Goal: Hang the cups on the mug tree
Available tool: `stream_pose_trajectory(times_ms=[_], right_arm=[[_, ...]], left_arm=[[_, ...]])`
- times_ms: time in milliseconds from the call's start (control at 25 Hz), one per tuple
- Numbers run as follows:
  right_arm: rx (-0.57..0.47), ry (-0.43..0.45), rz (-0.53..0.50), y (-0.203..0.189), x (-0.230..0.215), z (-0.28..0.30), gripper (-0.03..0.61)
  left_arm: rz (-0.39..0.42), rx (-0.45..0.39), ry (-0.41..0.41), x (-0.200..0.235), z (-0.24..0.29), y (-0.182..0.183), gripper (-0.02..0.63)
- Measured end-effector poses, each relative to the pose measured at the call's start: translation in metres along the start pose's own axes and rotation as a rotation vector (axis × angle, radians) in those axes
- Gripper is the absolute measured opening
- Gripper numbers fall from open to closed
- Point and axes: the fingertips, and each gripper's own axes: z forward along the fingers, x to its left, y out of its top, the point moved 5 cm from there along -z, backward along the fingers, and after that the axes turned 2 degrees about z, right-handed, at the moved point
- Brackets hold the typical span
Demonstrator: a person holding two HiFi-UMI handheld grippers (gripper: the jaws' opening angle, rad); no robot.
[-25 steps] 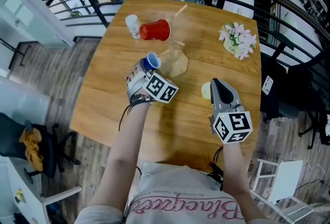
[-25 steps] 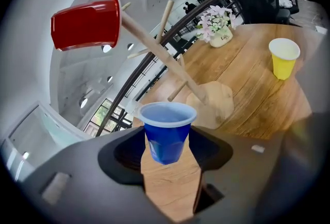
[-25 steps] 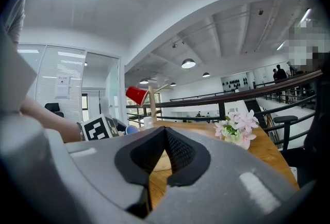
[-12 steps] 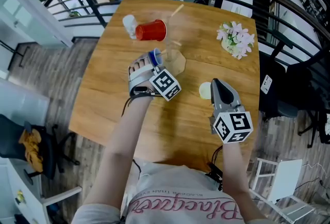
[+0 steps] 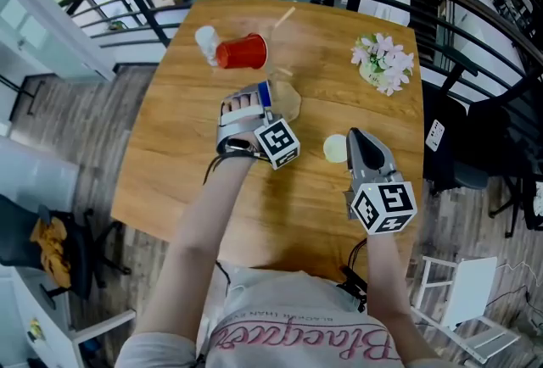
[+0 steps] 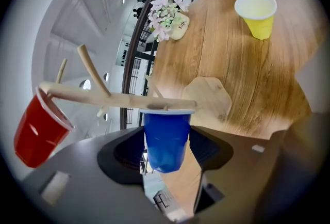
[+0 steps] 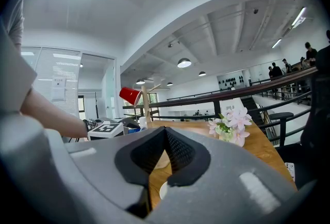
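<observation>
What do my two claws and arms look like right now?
Both the left claw and right claw have grey moulded bodies with black inner pads, each carrying a white cube printed with black square markers. Thin black cables trail from the wrists. Arms are bare below a pale T-shirt with pink lettering.
</observation>
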Motion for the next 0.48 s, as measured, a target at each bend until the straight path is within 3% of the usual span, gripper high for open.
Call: stream_pose_trajectory(times_ms=[280, 480], right_arm=[[0.004, -0.018, 0.005, -0.0005, -0.0025, -0.0018, 0.002], [-0.001, -0.036, 0.001, 0.0015, -0.0003, -0.0061, 0.002]], left_arm=[[0.112, -0.027, 0.006, -0.0059, 0.0002, 0.0107, 0.279], [0.103, -0.052, -0.014, -0.0100, -0.0025, 0.0124, 0.287]])
